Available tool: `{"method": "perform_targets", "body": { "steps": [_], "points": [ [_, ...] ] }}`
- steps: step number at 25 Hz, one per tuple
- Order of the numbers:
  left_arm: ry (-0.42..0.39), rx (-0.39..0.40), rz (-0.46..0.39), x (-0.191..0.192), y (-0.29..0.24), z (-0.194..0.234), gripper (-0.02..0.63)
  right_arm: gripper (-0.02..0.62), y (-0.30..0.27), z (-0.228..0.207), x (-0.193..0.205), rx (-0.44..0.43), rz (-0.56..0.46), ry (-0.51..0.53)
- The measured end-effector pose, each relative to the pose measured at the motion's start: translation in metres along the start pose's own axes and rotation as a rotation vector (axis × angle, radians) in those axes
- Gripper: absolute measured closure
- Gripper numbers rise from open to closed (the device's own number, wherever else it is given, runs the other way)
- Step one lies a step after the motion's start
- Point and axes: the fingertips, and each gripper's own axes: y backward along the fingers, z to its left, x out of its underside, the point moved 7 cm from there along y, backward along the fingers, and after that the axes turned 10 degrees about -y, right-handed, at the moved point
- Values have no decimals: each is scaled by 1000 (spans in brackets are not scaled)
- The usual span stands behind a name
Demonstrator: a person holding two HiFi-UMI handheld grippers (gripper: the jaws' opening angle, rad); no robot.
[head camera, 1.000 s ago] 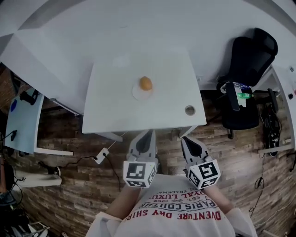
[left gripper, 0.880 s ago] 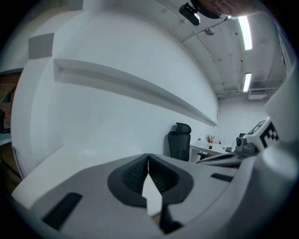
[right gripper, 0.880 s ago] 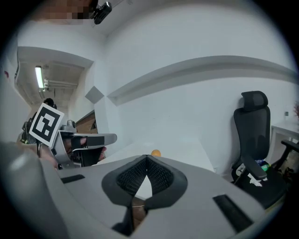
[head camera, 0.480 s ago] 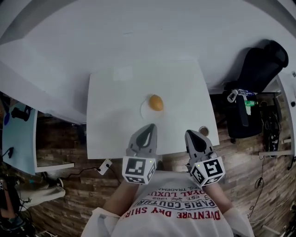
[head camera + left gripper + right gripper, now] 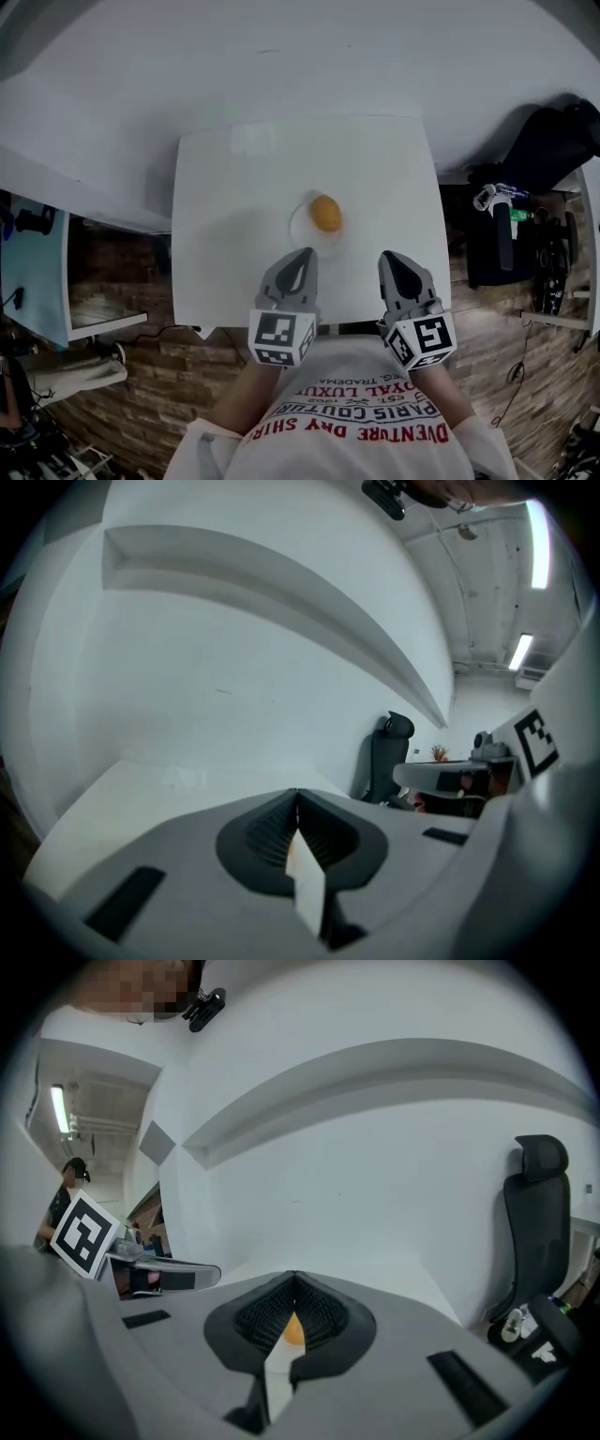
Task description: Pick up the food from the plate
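An orange, egg-shaped piece of food [image 5: 325, 213] lies on a white plate [image 5: 297, 225] near the front middle of a white table [image 5: 225, 206]. My left gripper [image 5: 306, 252] is shut and empty, its tip over the table's near edge just below and left of the plate. My right gripper [image 5: 388, 255] is also shut and empty, to the plate's lower right. In the right gripper view the food [image 5: 293, 1331] shows through the slit behind the closed tips [image 5: 294, 1274]. The left gripper view shows closed tips [image 5: 297, 791] and bare table beyond.
A black office chair [image 5: 558, 145] stands right of the table, with small items on a seat [image 5: 506, 202] beside it. A white wall rises behind the table. Brick-pattern floor [image 5: 112, 394] surrounds it. A second desk [image 5: 33, 272] sits at the far left.
The table and plate have come closer and lower in the head view. Both grippers, formerly short of the table over the floor, now reach its near edge. Both stay shut.
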Motion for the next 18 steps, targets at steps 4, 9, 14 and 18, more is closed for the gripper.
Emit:
{"method": "perform_targets", "body": {
  "steps": [4,9,14,18],
  "points": [
    [18,-24,22,2,-17,-4,598,586,-22,-18,-1,-46,48,7],
    [54,-114,64,5,-47,-8,598,586,-46,-44,-12,-103,83,34],
    [102,-127,170,26,-74,-17,597,586,-60,-65,-5,-147,146,26],
    [153,-140,245,43,-89,-19,569,586,-68,-74,5,-172,196,19]
  ]
}}
